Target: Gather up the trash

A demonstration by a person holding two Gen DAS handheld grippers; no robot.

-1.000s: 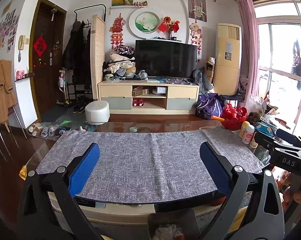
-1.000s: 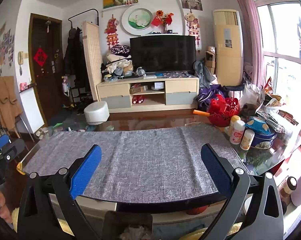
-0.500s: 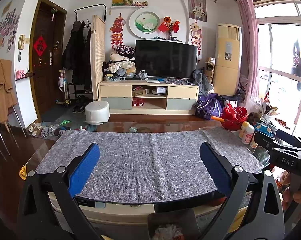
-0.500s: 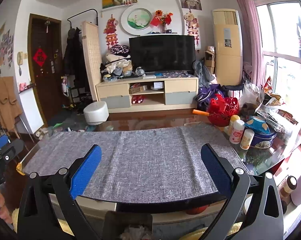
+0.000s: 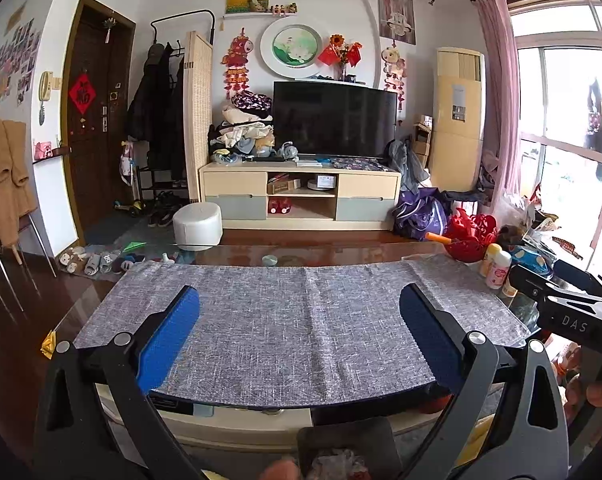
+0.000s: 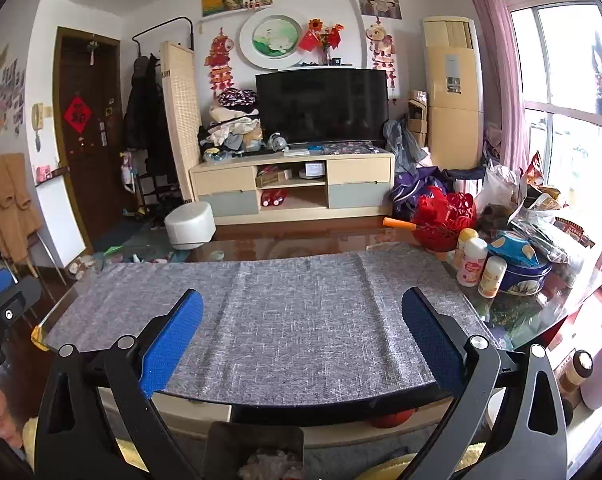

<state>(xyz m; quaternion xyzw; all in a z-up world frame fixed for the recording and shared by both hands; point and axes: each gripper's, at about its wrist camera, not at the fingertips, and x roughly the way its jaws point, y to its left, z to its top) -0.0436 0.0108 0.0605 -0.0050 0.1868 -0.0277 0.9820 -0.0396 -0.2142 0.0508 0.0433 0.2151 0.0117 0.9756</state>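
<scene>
A dark bin [image 5: 347, 450] with crumpled trash inside stands on the floor below the table's near edge; it also shows in the right wrist view [image 6: 257, 454]. My left gripper [image 5: 299, 334] is open and empty, held above the near edge of the grey cloth [image 5: 297, 320]. My right gripper [image 6: 303, 336] is open and empty, held the same way over the cloth [image 6: 289, 312]. The right gripper's body also shows at the right of the left wrist view [image 5: 569, 304]. No loose trash shows on the cloth.
A glass table [image 6: 541, 312] carries the cloth. At its right end stand white bottles [image 6: 475, 264], a blue tin [image 6: 521, 270], a red basket [image 6: 445, 220] and bags. A white stool [image 5: 197, 226] and a TV cabinet [image 5: 301, 196] stand beyond.
</scene>
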